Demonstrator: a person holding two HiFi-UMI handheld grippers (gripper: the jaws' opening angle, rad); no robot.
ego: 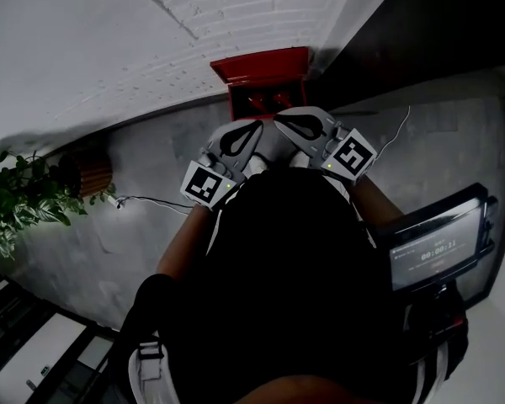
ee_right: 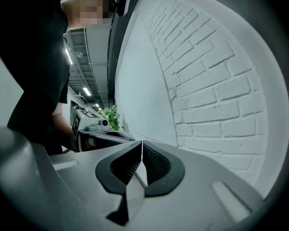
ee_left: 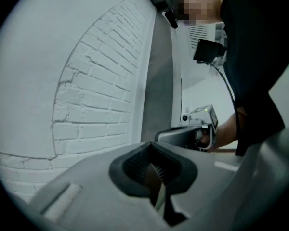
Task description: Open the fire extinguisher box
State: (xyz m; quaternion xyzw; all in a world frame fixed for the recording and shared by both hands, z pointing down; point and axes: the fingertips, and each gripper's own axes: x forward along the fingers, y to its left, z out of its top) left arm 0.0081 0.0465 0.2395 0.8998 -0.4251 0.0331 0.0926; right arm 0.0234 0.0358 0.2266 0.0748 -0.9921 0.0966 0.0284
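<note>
Fire extinguisher box [ego: 265, 78]: lid up, at far white brick wall [ego: 236, 7]. Left gripper [ee_left: 151, 150] and right gripper [ee_right: 142, 150] side by side on its near side, jaws together on both, nothing held.

Both forearms [ego: 181, 242] reach forward. The left gripper [ego: 251, 129] and the right gripper [ego: 284, 123] sit side by side, tips nearly touching, each with its fingers [ee_right: 156, 162] pressed together.
</note>
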